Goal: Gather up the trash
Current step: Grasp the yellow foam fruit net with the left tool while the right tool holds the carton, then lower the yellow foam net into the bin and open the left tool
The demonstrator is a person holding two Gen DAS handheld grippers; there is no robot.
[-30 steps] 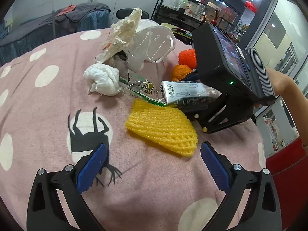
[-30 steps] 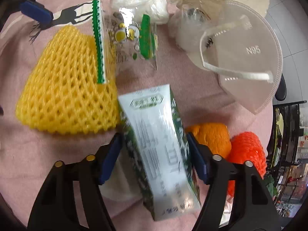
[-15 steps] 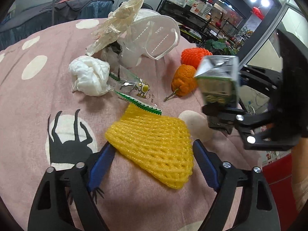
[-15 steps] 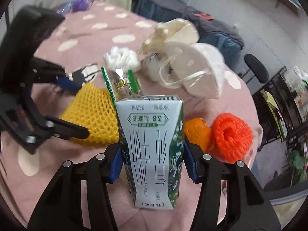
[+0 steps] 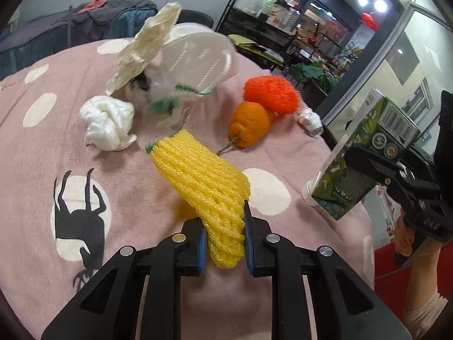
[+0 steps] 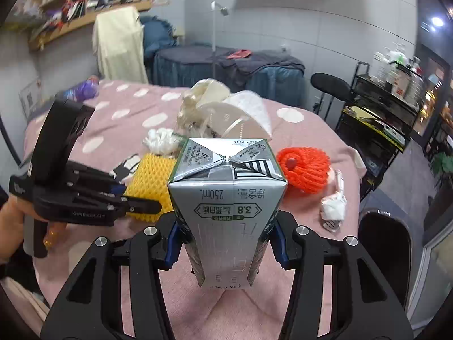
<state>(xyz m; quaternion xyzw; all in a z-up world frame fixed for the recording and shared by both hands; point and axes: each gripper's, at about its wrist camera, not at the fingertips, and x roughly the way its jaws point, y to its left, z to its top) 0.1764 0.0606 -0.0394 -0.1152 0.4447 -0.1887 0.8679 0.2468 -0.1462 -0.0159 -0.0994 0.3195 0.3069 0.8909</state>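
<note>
Yellow foam net [image 5: 203,181] – soft, ribbed mesh, glossy printed carton [image 6: 226,195] with foil-grey top, matt pink cloth [image 5: 42,175], crumpled white tissue [image 5: 107,126], matt black plastic claw [image 5: 223,243]

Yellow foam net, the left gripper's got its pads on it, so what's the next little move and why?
Probably lift it straight up. The left gripper is closing on the near end of the yellow net, squeezing it between the pads, while the far end seems to rest on the pink cloth. The right gripper already holds the carton clear of the table.

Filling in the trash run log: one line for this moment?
left tongs: closing, pads on yellow foam net | right tongs: shut on milk carton, lifted | tablecloth: tissue ball, orange
</note>
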